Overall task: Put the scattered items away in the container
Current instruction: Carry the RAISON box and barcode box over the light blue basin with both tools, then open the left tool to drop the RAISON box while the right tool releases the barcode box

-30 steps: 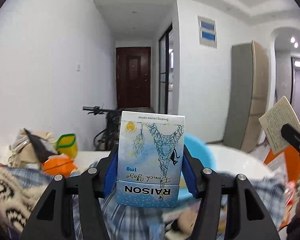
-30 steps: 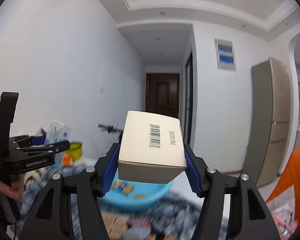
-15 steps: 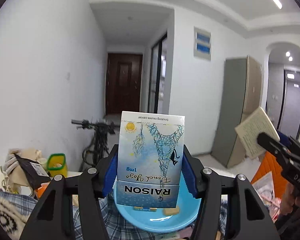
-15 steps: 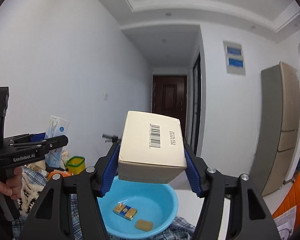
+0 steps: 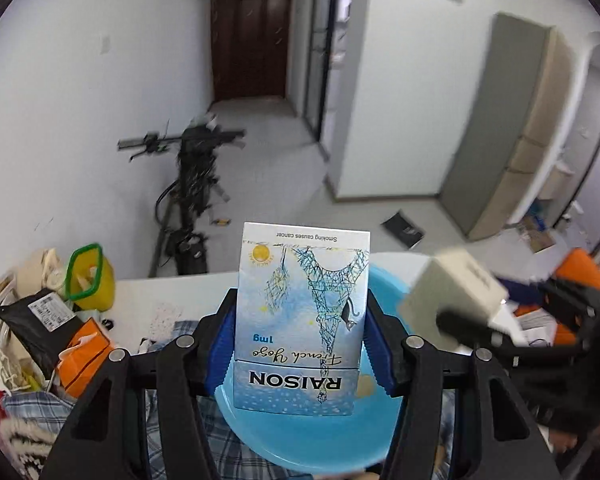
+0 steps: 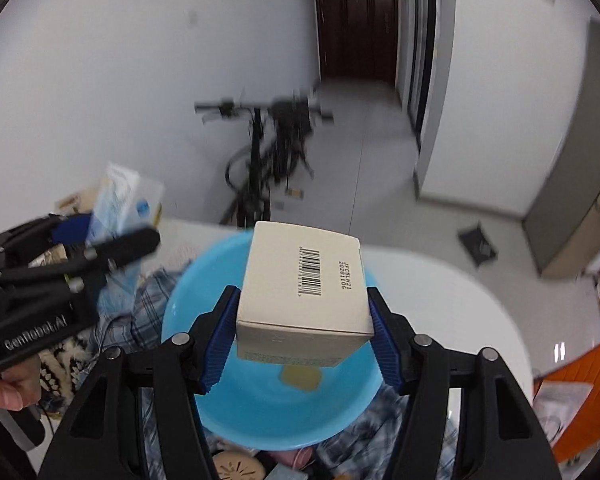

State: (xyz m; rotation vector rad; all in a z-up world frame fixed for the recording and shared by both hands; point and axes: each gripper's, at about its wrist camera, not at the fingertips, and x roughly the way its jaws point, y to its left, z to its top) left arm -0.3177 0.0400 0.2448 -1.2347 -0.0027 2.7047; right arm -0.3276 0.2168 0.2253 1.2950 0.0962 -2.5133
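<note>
Carrying step, near its end: both loads held above the blue basin [image 6: 188, 312], release not yet made.

Left gripper [image 5: 300, 344]: jaws closed about halfway, clamped on the two narrow sides of the cigarette pack [image 5: 302, 320], upright between the blue pads [image 5: 220, 344], print upside down to the camera. In the left wrist view, basin rim showing behind and below the pack, from about 3 o'clock round to 6 o'clock of it; pack apparently over the bowl's near part, clear of the floor of the bowl.

Right gripper [image 6: 302, 328]: jaws set wide, gripping the beige carton [image 6: 304, 280] by its short ends, barcode face up. In the right wrist view, carton hanging over the middle of the basin, with a small tan piece [image 6: 300, 376] lying inside the bowl at the carton's 6 o'clock. Height above the bowl impossible to judge exactly.

Basin resting on checked cloth [image 6: 148, 312] on the cluttered white tabletop [image 6: 440, 304]. Yellow cup [image 5: 88, 276] and orange packet [image 5: 84, 352] at the basin's 9 to 10 o'clock, well apart from it.

Next move, as a judgement: lower each load a little toward the bowl, then open the jaws one side at a time, to avoid one box knocking the other. Carton first seems sensible, being central. Care needed with the two grippers close together over the same bowl. Pack likely to tip flat on release; carton likely to land on the tan piece.
</note>
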